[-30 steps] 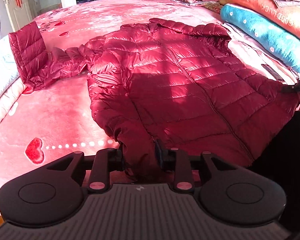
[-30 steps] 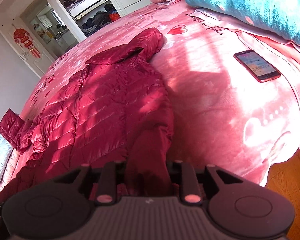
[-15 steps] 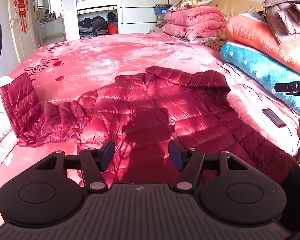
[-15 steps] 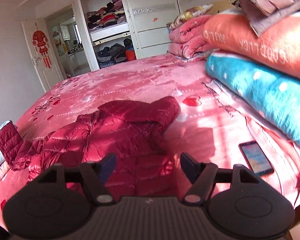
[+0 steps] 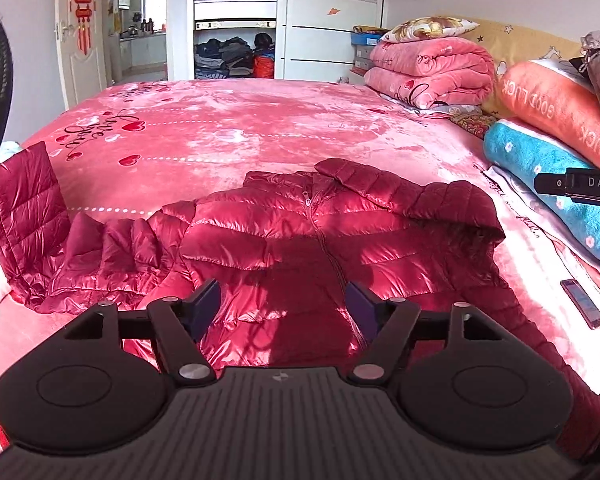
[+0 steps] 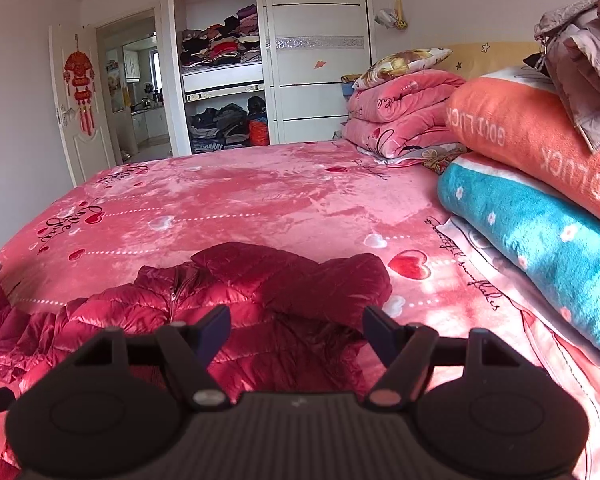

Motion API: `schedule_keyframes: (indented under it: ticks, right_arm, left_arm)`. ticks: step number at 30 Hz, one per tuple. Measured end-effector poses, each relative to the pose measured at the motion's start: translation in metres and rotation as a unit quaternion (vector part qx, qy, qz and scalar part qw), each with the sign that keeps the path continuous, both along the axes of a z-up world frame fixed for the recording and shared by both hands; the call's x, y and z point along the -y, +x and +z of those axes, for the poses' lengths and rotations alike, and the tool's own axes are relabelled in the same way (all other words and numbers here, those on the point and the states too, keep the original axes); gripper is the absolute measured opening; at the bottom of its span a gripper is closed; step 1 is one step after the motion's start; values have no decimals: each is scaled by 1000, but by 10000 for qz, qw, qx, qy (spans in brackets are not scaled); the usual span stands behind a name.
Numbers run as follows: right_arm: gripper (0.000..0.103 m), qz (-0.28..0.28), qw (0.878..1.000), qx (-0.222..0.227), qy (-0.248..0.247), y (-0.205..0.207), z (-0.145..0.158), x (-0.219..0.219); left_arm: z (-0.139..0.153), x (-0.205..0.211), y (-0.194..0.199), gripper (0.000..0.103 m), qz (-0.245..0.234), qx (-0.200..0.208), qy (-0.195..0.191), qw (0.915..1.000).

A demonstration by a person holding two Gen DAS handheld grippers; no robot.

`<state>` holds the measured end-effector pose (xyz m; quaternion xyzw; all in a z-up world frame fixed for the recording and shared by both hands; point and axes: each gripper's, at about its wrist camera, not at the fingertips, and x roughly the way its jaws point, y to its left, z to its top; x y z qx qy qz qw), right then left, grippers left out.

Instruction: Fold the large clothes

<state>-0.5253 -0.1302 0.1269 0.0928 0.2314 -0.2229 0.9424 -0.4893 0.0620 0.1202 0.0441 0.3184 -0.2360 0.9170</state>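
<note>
Hovering with jaws apart, both grippers hold nothing. The slick puffy jacket (image 5: pixel 320 240) could slip from a shallow pinch, dragging the left sleeve (image 5: pixel 100 256) askew.

Strong daylight is cast across the bed (image 5: pixel 228 128), and bright glare is thrown off the shiny quilted jacket (image 5: pixel 300 232), where a dark shadow is also laid. Straight lines are bent by fisheye distortion at the edges, and the corners are darkened. Focus is kept reasonably sharp throughout.
</note>
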Motion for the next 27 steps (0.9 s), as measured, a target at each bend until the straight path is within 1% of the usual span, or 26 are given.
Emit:
schedule_keyframes:
  ticks: [6, 10, 11, 17, 23, 27]
  right_arm:
    - [73, -163, 9997, 28, -164, 22, -7, 2]
    - [73, -207, 9996, 37, -202, 34, -14, 6]
    - [73, -205, 9995, 27, -220, 38, -17, 7]
    - [73, -176, 9986, -107, -494, 58, -33, 10]
    - [73, -102, 9981, -254, -554, 79, -49, 12]
    - [73, -26, 9974, -346, -625, 93, -57, 11]
  left_arm:
    - [-10, -3, 17, 88, 209, -186, 49, 9996]
    - [-17, 3, 21, 92, 271, -225, 107, 9993]
    - [-17, -2, 20, 93, 282, -234, 110, 9993]
    - [-37, 1, 33, 93, 322, -408, 128, 9986]
    - [-58, 2, 45, 94, 349, -614, 97, 9975]
    - [-67, -1, 50, 95, 383, -680, 43, 9969]
